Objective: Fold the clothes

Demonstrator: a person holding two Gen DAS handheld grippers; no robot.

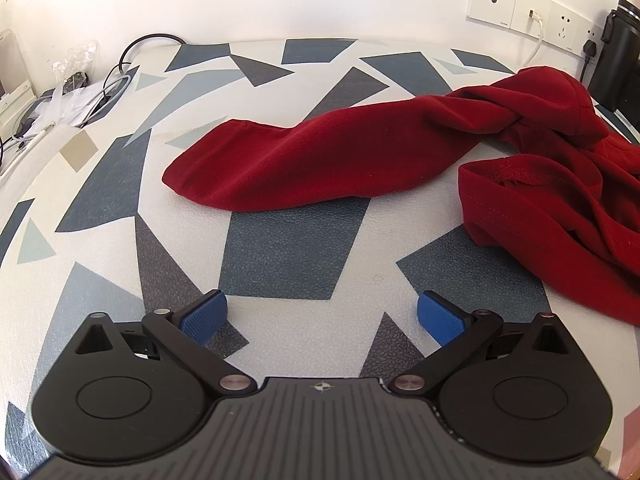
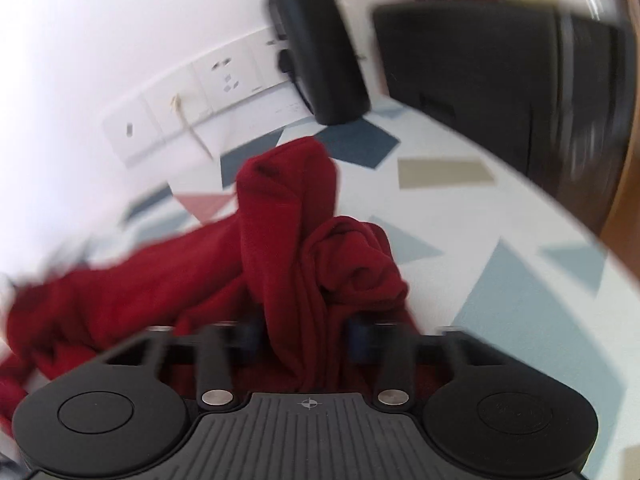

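A dark red garment (image 1: 360, 156) lies crumpled on the patterned table (image 1: 280, 252), one long part stretched leftward and the bulk heaped at the right. My left gripper (image 1: 322, 316) hovers open over the bare table, well short of the cloth, its blue pads (image 1: 204, 316) wide apart with nothing between them. In the blurred right wrist view my right gripper (image 2: 306, 336) is shut on a bunched fold of the red garment (image 2: 296, 240), which rises in a ridge from between the blue pads (image 2: 360, 340).
Wall sockets (image 1: 532, 12) with a white cable run along the back wall. A black bottle (image 2: 316, 52) and a large black box (image 2: 500, 92) stand at the table's far right. Cables and plastic bags (image 1: 76, 84) clutter the far left edge.
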